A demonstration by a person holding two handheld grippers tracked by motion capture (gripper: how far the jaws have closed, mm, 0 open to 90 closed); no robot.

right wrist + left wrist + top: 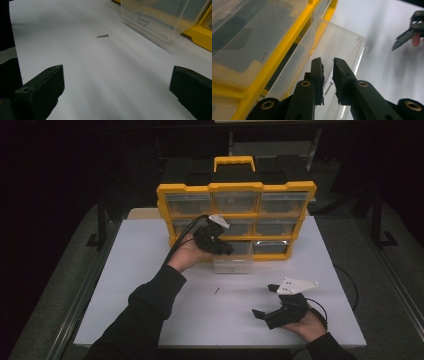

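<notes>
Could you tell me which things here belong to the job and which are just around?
Job:
- left tool over the clear drawer
- screw beneath it
- screw on the table
- yellow organizer

Around:
- right tool, open
- white table

Drawer (235, 262) before organizer (235, 217); screw (217, 290) before drawer

Workshop bench, yellow parts organizer (236, 215), white table (140, 270), dark surroundings
</notes>
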